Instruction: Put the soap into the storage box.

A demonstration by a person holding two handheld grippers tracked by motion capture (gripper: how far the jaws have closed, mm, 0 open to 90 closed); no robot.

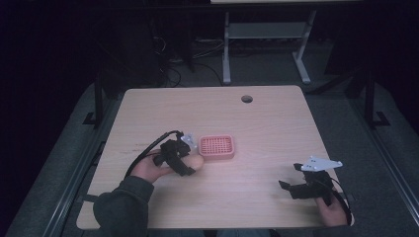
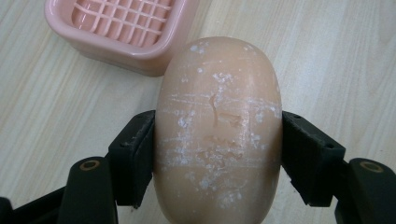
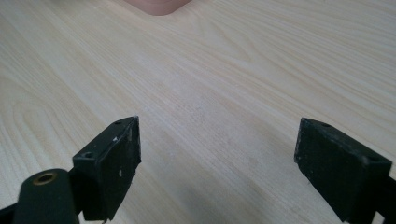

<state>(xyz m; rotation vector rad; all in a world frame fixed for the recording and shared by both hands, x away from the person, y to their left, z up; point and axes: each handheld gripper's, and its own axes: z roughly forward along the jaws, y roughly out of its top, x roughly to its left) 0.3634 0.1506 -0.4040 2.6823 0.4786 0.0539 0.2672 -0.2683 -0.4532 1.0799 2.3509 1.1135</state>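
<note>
Clamped between the black jaws of the left tool [image 2: 217,154], an oval peach soap bar [image 2: 217,130] with white scuff marks is sitting just above the light wooden desk [image 1: 267,123]. Just beyond the bar, a pink slotted soap dish [image 1: 216,146] is resting on the desk. At the right, the right tool [image 3: 217,163] is hovering low over bare wood, its jaws standing wide apart.

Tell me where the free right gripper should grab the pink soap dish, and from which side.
Probably take the pink soap dish across its near side wall, with the right gripper coming from its open right: the low rim suits a pinch, and the left gripper with its soap bar crowds the dish's left.
</note>
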